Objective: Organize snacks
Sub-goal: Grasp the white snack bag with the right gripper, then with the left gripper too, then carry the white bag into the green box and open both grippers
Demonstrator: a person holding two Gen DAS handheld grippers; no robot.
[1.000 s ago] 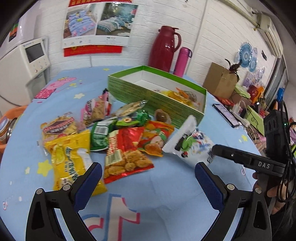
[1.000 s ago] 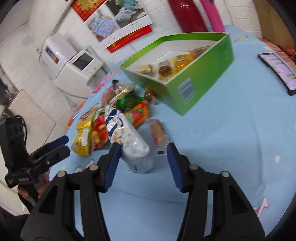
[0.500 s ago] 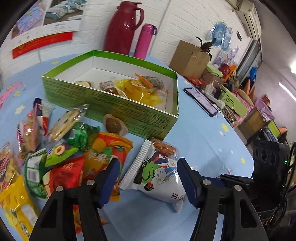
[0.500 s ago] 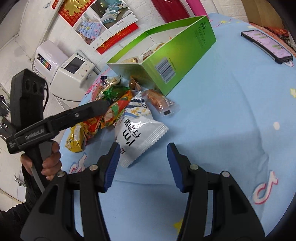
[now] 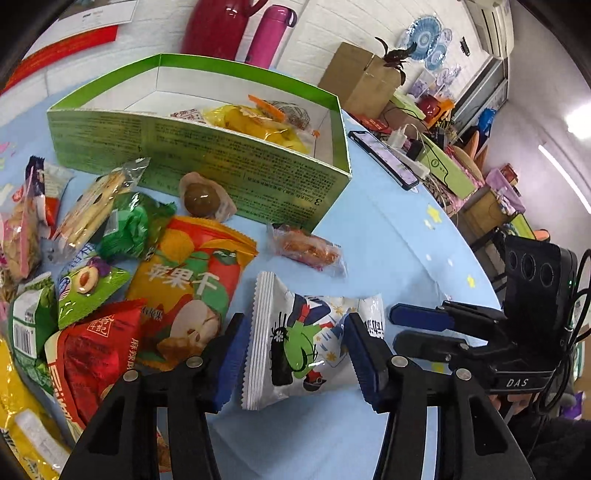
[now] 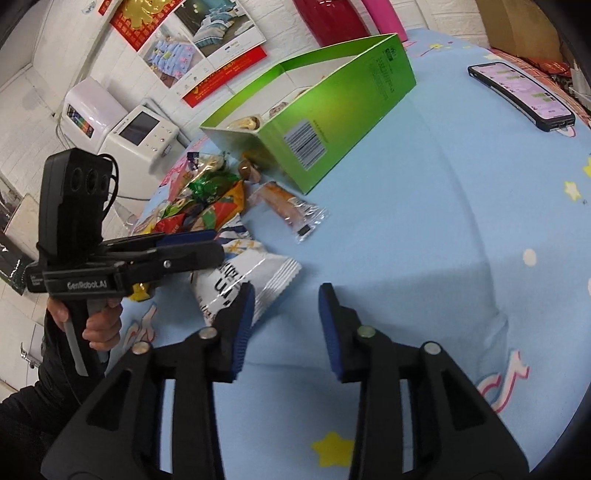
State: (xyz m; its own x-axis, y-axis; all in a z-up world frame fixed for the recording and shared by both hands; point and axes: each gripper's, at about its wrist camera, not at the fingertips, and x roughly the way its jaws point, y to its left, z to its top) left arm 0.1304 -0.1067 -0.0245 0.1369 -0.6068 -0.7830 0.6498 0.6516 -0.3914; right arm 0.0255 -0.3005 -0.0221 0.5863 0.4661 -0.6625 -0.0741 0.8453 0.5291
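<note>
A white snack bag point(image 5: 303, 339) with a green cartoon figure lies flat on the blue tablecloth. My left gripper point(image 5: 297, 354) is open and straddles it, one blue pad on each side. In the right wrist view the same bag point(image 6: 255, 273) lies just left of my right gripper point(image 6: 288, 328), which is open and holds nothing. The left gripper point(image 6: 192, 247) hovers over the bag's far end there. The green box point(image 5: 236, 162) stands behind, with several snacks inside. A clear-wrapped orange snack point(image 5: 306, 251) lies between the bag and the box.
A pile of snack packets point(image 5: 110, 277) covers the cloth on the left. A phone point(image 6: 521, 92) lies right of the box point(image 6: 332, 110). Red and pink flasks point(image 5: 236, 26) stand behind it. A person's hand point(image 6: 99, 317) holds the left gripper's handle.
My left gripper has swung right and come down over the white bag, with its jaws narrowed around it. My right gripper has drawn back, so the bag now lies to its left.
</note>
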